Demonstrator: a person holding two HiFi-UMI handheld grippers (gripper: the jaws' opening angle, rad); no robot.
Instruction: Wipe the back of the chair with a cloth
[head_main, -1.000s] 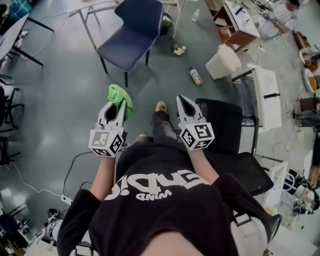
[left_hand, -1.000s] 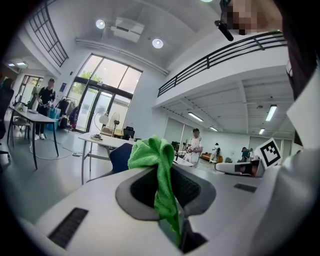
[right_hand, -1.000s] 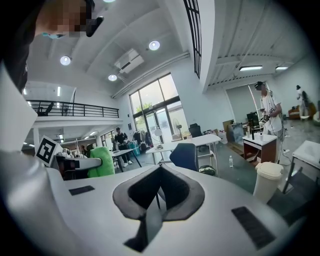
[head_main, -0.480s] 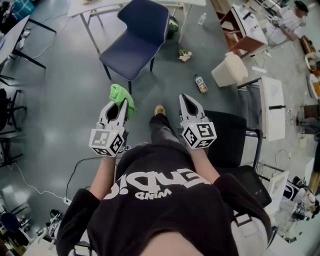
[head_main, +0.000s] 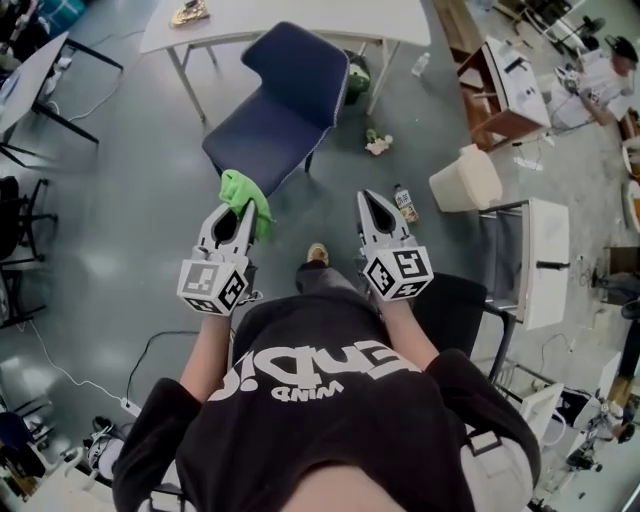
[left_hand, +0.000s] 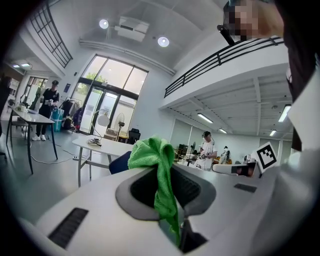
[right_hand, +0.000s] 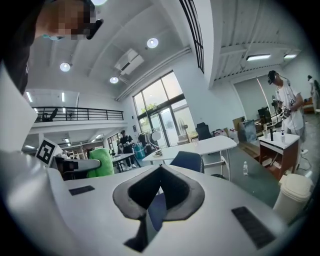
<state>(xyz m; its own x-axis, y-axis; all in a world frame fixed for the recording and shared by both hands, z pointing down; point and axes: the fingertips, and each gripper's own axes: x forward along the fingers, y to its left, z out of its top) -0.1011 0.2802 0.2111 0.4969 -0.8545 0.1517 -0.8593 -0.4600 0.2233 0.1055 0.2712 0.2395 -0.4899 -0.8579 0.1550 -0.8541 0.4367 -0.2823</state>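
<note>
A dark blue chair (head_main: 280, 100) stands ahead of me at a white table (head_main: 290, 20), its backrest on the far side; it shows in the right gripper view as a blue chair (right_hand: 186, 161). My left gripper (head_main: 240, 208) is shut on a green cloth (head_main: 245, 195), which bunches above the jaws as the green cloth (left_hand: 159, 172) in the left gripper view. My right gripper (head_main: 372, 205) is shut and holds nothing; its tips meet at the right gripper (right_hand: 159, 171). Both are held in the air short of the chair.
A black office chair (head_main: 455, 310) is at my right side. A white bin (head_main: 465, 178), a bottle (head_main: 405, 203) and litter (head_main: 378, 145) lie on the grey floor to the right. A brown desk (head_main: 500, 90) stands beyond. A cable (head_main: 150, 340) runs on the left.
I have walked forward: the blue chair and the table have come nearer in the head view. The black office chair has slid back beside me. Both grippers keep their pose.
</note>
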